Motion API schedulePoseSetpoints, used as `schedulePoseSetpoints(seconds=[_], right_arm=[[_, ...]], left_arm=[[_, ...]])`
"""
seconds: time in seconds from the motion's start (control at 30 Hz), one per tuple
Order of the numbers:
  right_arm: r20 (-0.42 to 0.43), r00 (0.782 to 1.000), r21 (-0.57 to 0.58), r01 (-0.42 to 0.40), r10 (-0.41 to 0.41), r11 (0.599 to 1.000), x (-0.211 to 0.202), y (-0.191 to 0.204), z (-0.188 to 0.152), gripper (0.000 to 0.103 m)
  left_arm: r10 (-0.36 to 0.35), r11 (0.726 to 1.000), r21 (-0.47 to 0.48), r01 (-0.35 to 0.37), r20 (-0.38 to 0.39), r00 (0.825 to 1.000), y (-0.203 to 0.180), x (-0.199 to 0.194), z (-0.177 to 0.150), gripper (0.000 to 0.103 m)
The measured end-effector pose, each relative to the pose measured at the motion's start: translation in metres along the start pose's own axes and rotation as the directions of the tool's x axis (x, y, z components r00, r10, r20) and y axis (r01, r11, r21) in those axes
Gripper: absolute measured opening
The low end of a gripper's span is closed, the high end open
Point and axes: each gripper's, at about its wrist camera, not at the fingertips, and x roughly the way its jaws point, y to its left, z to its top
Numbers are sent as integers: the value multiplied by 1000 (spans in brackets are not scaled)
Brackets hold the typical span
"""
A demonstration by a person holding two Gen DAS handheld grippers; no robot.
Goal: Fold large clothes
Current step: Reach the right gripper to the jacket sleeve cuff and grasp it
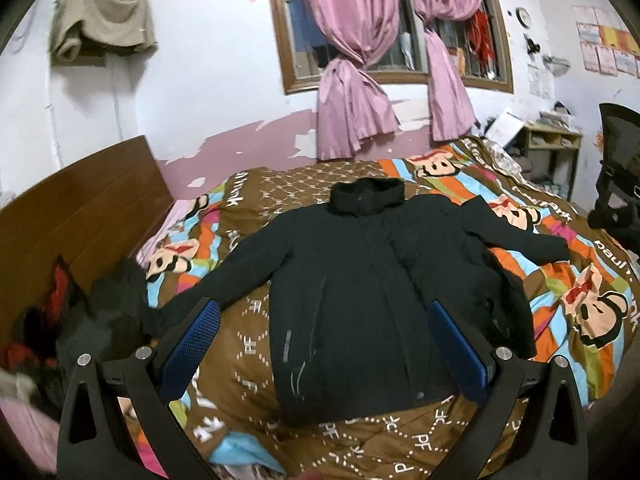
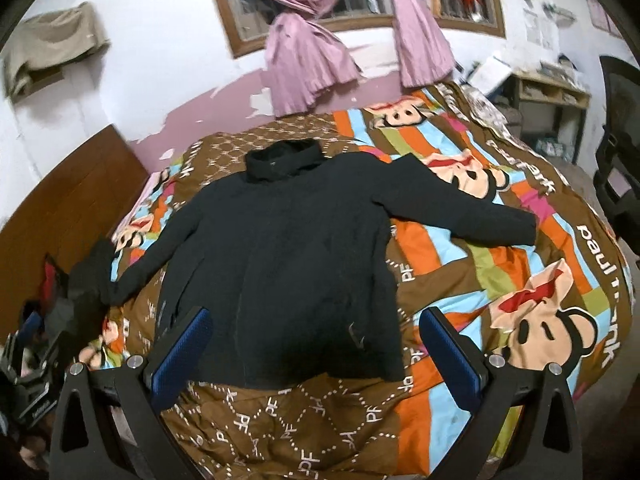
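A large black jacket (image 1: 352, 280) lies flat, front up, on the patterned bedspread (image 1: 248, 344), collar toward the window, both sleeves spread out to the sides. It also shows in the right wrist view (image 2: 288, 264). My left gripper (image 1: 324, 344) is open and empty, held above the jacket's lower hem. My right gripper (image 2: 316, 352) is open and empty, also above the lower hem. The left sleeve's cuff reaches a pile of dark clothes (image 1: 108, 316).
A wooden headboard (image 1: 80, 200) stands at the left. Pink curtains (image 1: 352, 112) hang over the window behind the bed. A shelf (image 1: 552, 148) and a black chair (image 1: 620, 168) stand at the right. A black device (image 2: 28, 368) lies at the left bed edge.
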Motion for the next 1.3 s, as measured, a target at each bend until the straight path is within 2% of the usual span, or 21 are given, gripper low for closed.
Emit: schedulePoseSetpoints(seconds=[0.1,0.23,0.33,0.43,0.57,0.67,0.73,0.83,0.9,0.97,1.03,1.13,1.2,1.27,1.3], right_arm=[[-5,1000,64,24,-24,998,11,-19,39,103],[62,993,113,89,-96,990,35,-45,83,103],[87,988,169,114,-130,979,72,-75,108,103],[75,984,252,141,-165,957,115,-120,124,103],[-3,987,375,151,-162,915,182,-195,124,103],[-63,971,436,235,-231,869,229,-254,107,103],[-96,957,466,286,-274,837,250,-287,94,103],[-159,937,538,346,-311,769,281,-344,72,103],[-175,937,608,344,-302,715,297,-378,57,103],[-181,947,671,317,-267,670,312,-402,46,103],[-174,955,717,291,-242,633,324,-420,37,95],[-116,971,778,220,-209,588,335,-437,29,74],[-81,974,800,189,-210,569,338,-443,27,64],[-58,977,810,167,-206,563,340,-447,29,49],[-51,975,810,167,-215,563,340,-448,30,36]], left_arm=[[4,999,49,-3,-7,1000,-2,17,40,102],[-3,998,66,2,13,1000,-10,61,87,102],[-22,999,45,20,40,999,-19,115,107,102],[-70,998,-10,70,2,998,-28,187,118,102],[-144,988,-62,140,-65,987,-57,288,124,102],[-211,976,-69,205,-82,974,-89,345,126,102],[-276,960,-78,269,-105,956,-116,384,124,102],[-347,937,-102,335,-143,927,-155,435,122,102],[-384,922,-123,368,-161,909,-176,465,119,102],[-399,915,-136,379,-185,898,-193,490,115,102],[-413,909,-148,388,-218,884,-204,510,113,101],[-407,913,-104,395,-297,864,-229,531,110,101],[-361,928,-41,370,-337,870,-243,539,104,102],[-321,936,6,351,-390,863,-254,550,95,102],[-313,938,11,346,-401,861,-255,554,92,102]])
